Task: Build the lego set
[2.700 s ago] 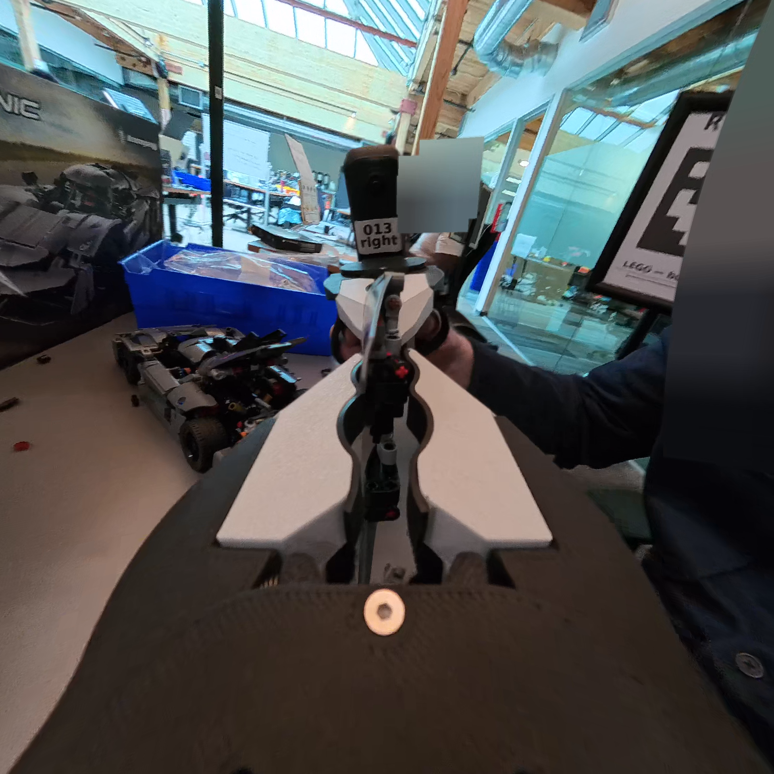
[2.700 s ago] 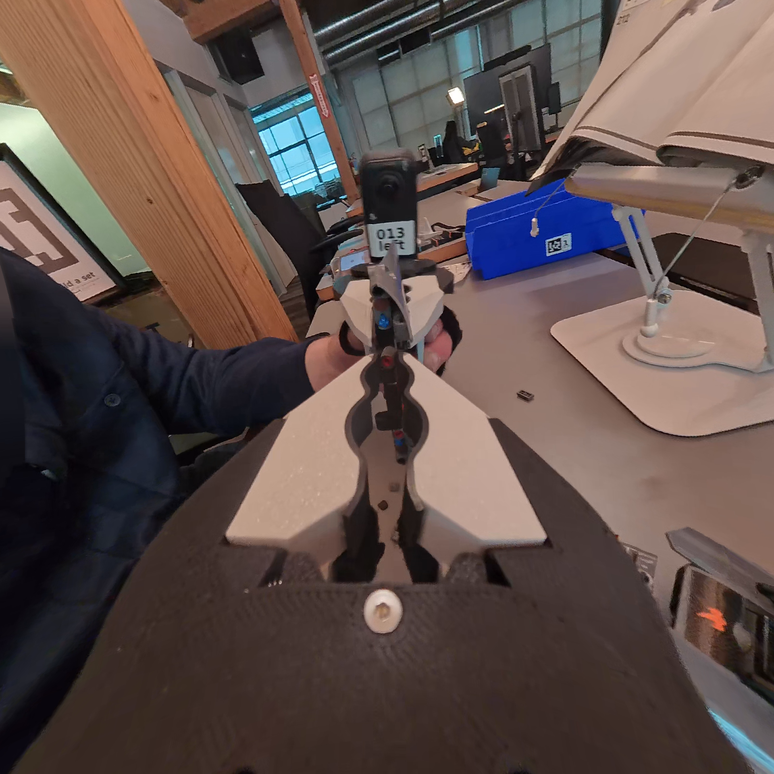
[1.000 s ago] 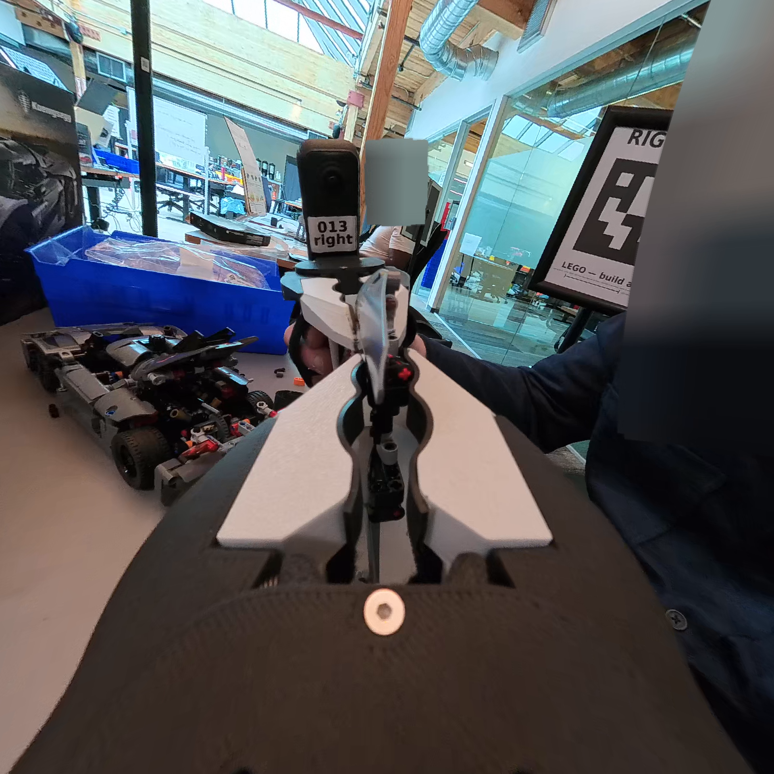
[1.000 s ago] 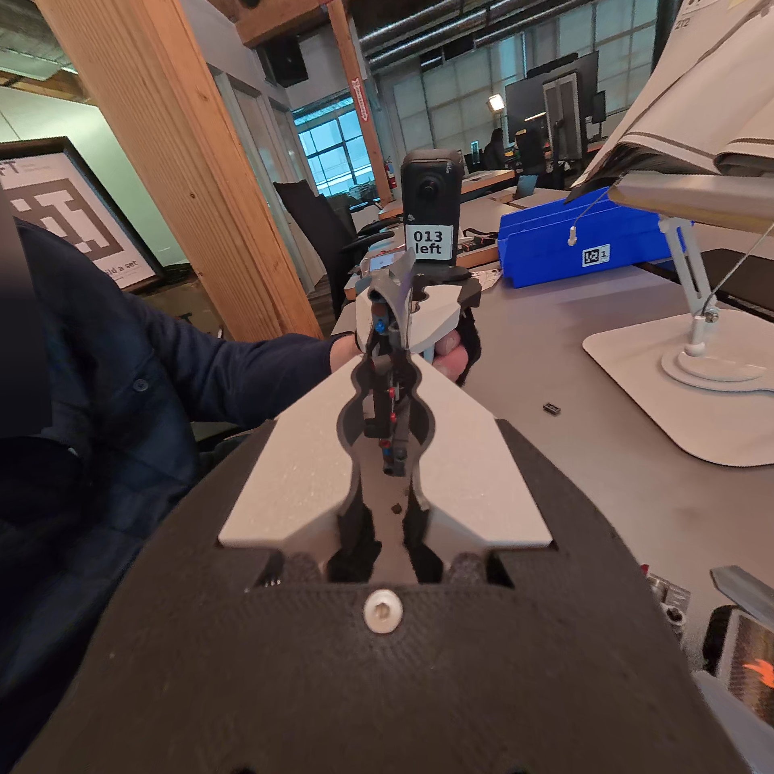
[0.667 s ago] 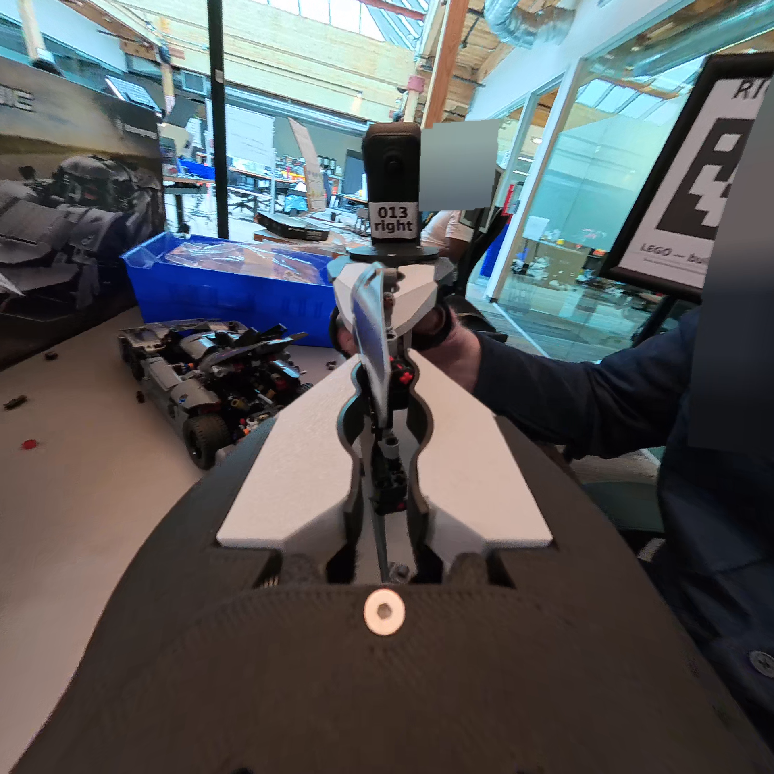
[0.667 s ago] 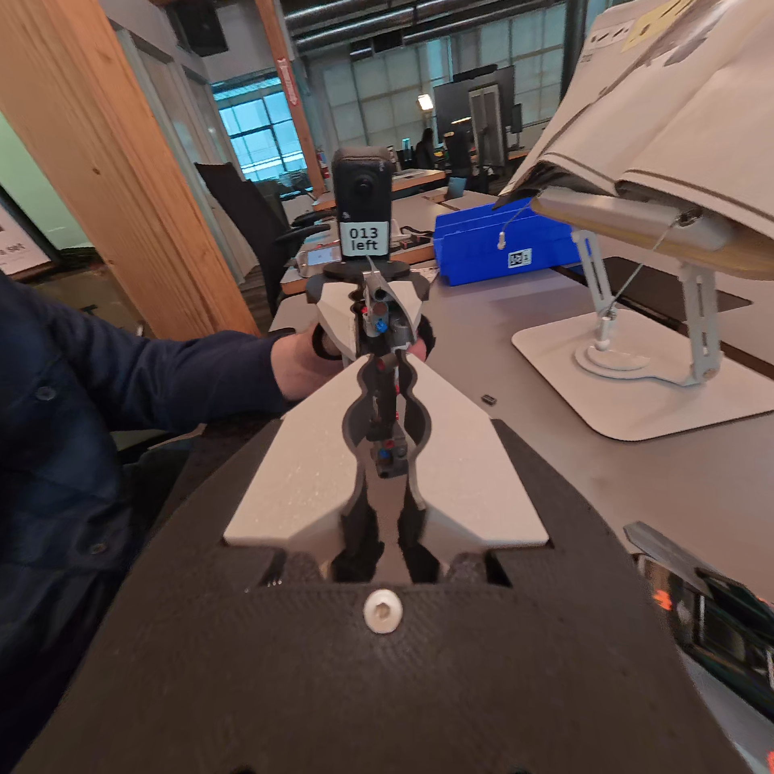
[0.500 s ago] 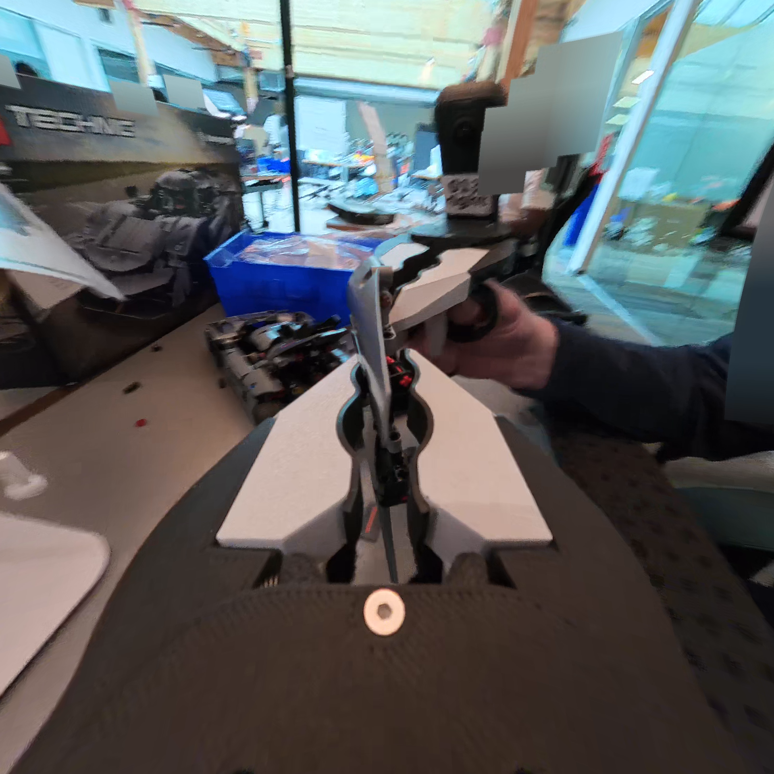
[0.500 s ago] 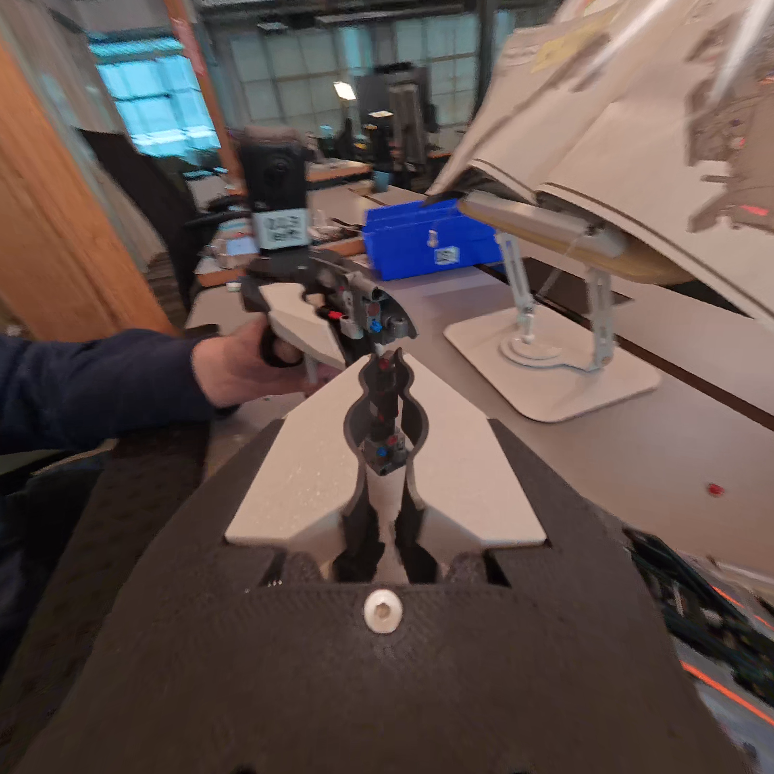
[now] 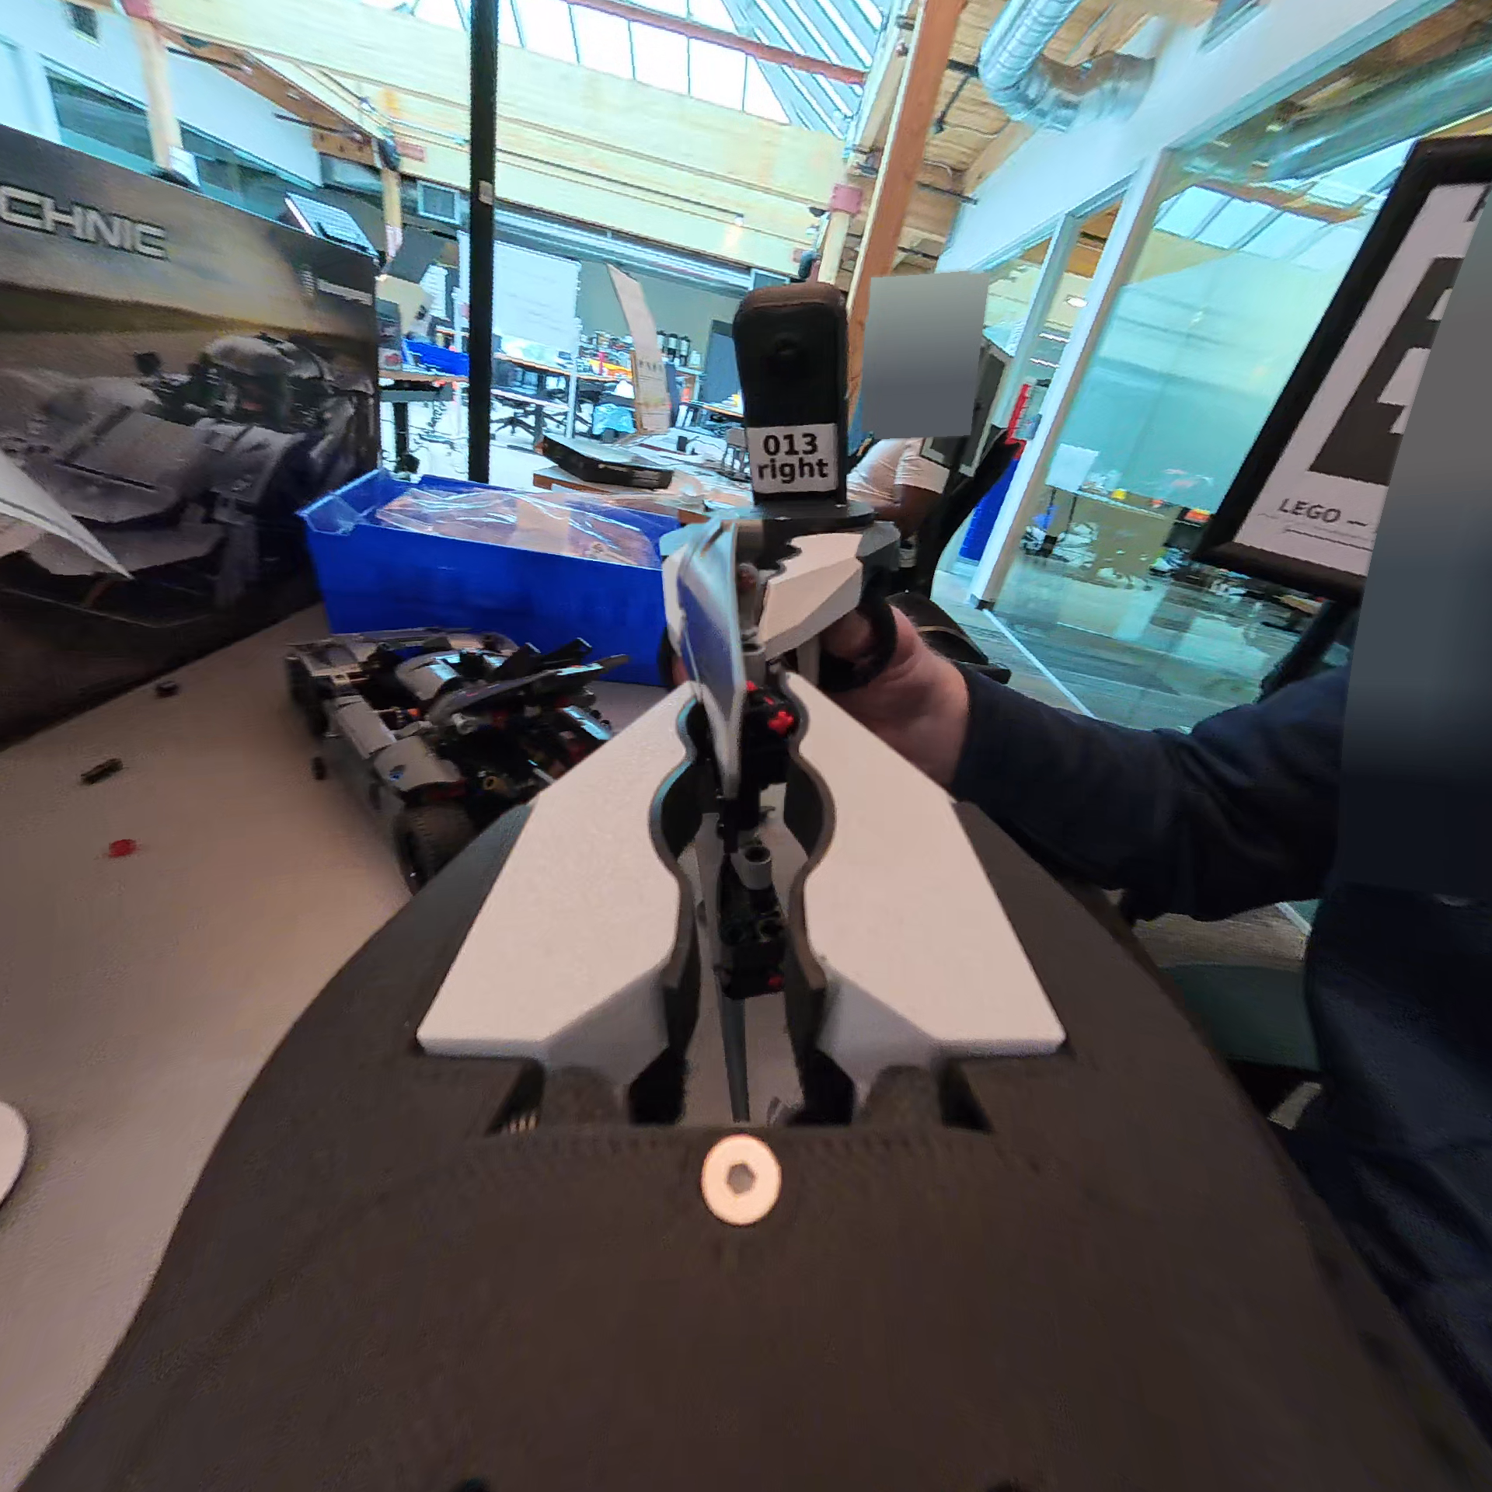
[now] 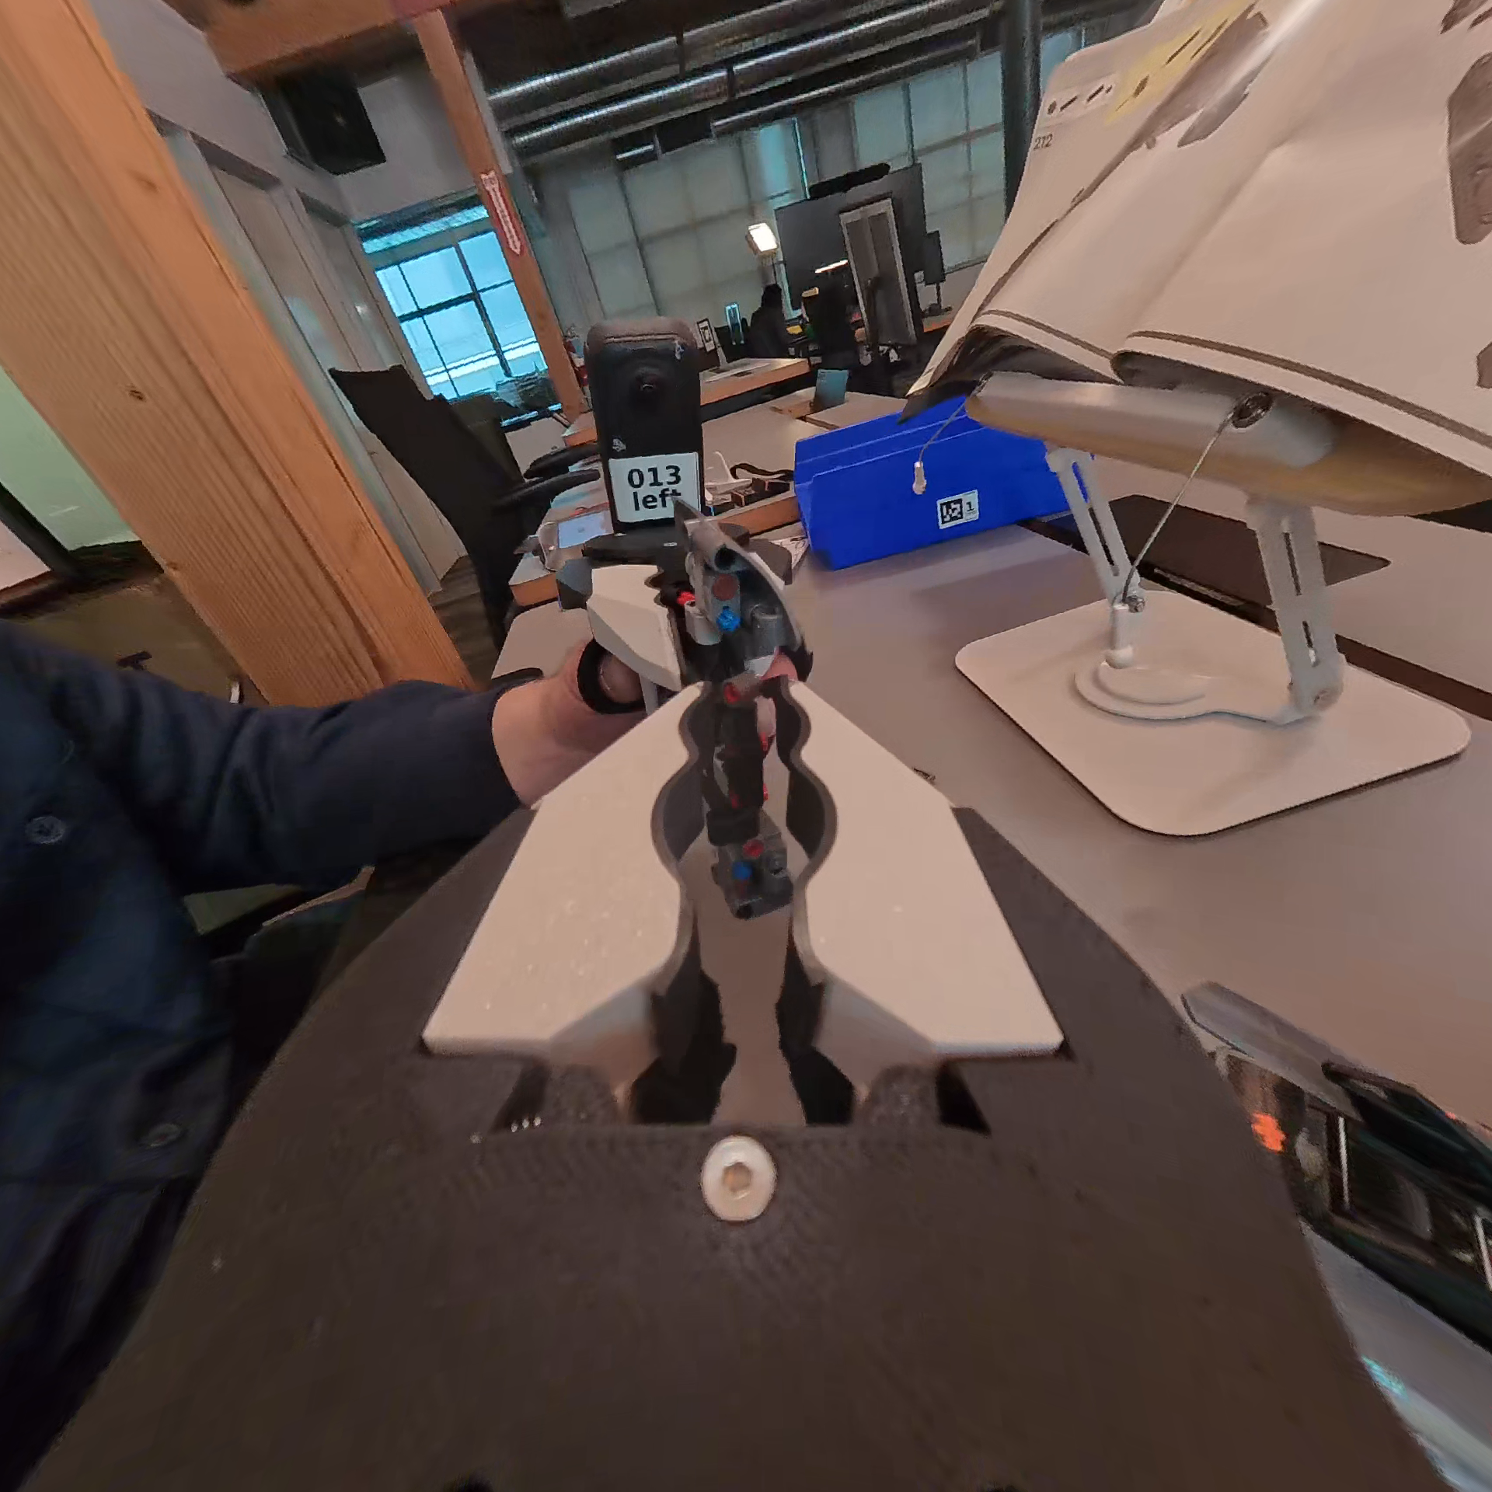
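A small lego sub-assembly (image 9: pixel 751 912) of black beams, red and blue pins and a curved grey panel (image 9: pixel 710 646) is held in the air between both grippers. My left gripper (image 9: pixel 739 702) is shut on its near end. The right gripper (image 9: pixel 807 581) faces it from the far side, held by a hand. In the right wrist view my right gripper (image 10: pixel 743 694) is shut on the same sub-assembly (image 10: pixel 743 864). The left gripper (image 10: pixel 638 622) holds its other end. The part-built dark lego car (image 9: pixel 452 718) stands on the table to the left.
A blue bin (image 9: pixel 484 573) with plastic bags and the set's box (image 9: pixel 161 452) stand behind the car. Loose small pieces (image 9: pixel 121 846) lie on the table. An instruction book (image 10: pixel 1292 202) rests on a white stand (image 10: pixel 1211 702). Another blue bin (image 10: pixel 912 484) is beyond it. A wooden post (image 10: pixel 202 404) is at left. Left and right tips are no more than a few centimetres apart. Both grippers' tips are roughly 20 centimetres from the part-built dark lego car (image 9: pixel 452 718).
Both grippers swung and tilted to the side half a second ago and now face each other nearly straight again. The sub-assembly stays held; its grey panel is turned more towards the left view.
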Demonstrator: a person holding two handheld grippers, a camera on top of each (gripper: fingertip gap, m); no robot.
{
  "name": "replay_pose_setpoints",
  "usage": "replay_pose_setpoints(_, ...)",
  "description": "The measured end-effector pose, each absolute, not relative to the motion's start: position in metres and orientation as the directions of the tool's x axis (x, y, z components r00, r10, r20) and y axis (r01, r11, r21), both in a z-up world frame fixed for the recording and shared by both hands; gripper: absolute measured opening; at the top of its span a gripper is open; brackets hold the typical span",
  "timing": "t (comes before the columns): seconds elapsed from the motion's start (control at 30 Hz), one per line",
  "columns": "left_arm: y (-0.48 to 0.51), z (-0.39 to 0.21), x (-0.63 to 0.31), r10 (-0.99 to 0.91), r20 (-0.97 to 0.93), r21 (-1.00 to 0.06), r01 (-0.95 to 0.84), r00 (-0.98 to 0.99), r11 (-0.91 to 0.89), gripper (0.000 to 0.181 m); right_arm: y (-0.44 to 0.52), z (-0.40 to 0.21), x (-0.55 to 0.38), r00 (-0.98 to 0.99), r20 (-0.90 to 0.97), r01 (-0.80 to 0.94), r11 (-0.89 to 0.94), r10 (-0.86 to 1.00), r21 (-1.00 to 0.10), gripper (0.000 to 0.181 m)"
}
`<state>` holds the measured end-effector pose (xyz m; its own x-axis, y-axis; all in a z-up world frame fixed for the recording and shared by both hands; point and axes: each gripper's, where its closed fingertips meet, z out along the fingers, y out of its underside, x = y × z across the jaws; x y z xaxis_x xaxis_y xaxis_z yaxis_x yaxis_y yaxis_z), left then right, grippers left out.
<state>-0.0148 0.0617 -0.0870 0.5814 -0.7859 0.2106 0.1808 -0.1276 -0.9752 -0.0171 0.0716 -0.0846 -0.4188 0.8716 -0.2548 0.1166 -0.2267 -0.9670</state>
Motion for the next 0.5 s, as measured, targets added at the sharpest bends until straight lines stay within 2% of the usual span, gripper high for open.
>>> replay_pose_setpoints(0.5, 0.037, -0.082, 0.009, -0.893, 0.247, -0.963, 0.197, 0.376, -0.183, 0.012, 0.035, -0.08, 0.004, -0.691, -0.33, 0.186, -0.283, 0.643, -0.941, 0.008)
